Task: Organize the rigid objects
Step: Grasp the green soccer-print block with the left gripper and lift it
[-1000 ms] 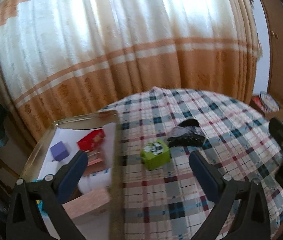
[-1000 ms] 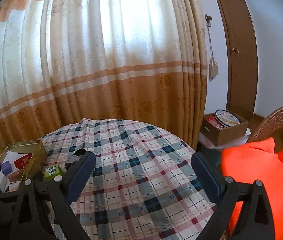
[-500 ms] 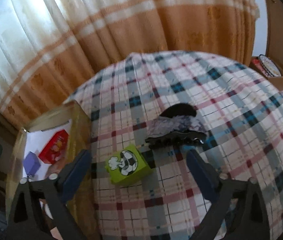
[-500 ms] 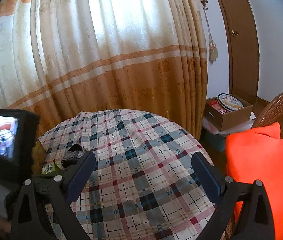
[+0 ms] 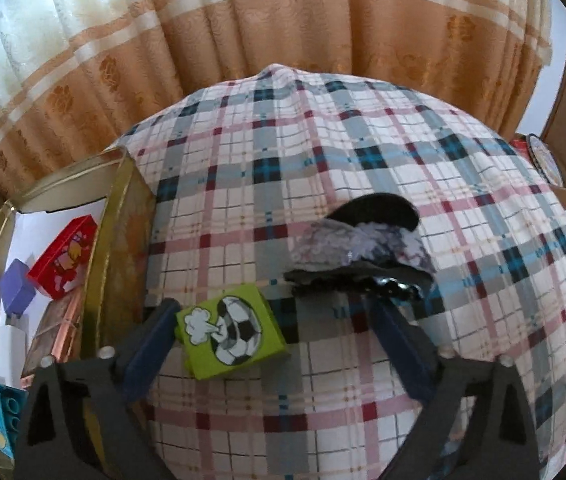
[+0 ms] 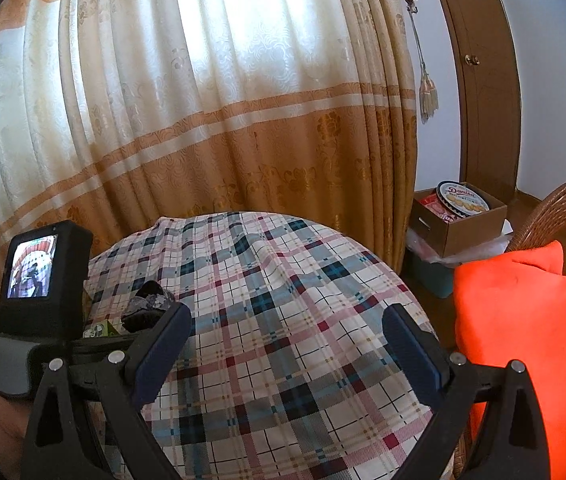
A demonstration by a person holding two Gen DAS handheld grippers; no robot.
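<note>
Orange-and-cream curtains [image 5: 243,40] hang behind a round tabletop [image 5: 363,200] under a plaid cloth. On the cloth, near its left edge, sits a green block [image 5: 231,336] printed with a football; the left tool [image 5: 275,332] hovers over it with jaws spread wide — they have just been closing a little — the left pad just beside the block's left side, the right pad well clear, so nothing is gripped. Just beyond the block lies a dark hair clip [image 5: 363,256] with grey fabric trim. Left of the tabletop stands a gold tin [image 5: 117,216] holding a red block [image 5: 63,260], a purple block [image 5: 17,290] and a blue brick [image 5: 1,416]. The right tool [image 6: 287,344] hangs open over bare cloth toward the right. On the far right — an orange cushion [image 6: 523,340] on a wicker chair [image 6: 563,200], with a cardboard box [image 6: 459,220] on the floor behind.
</note>
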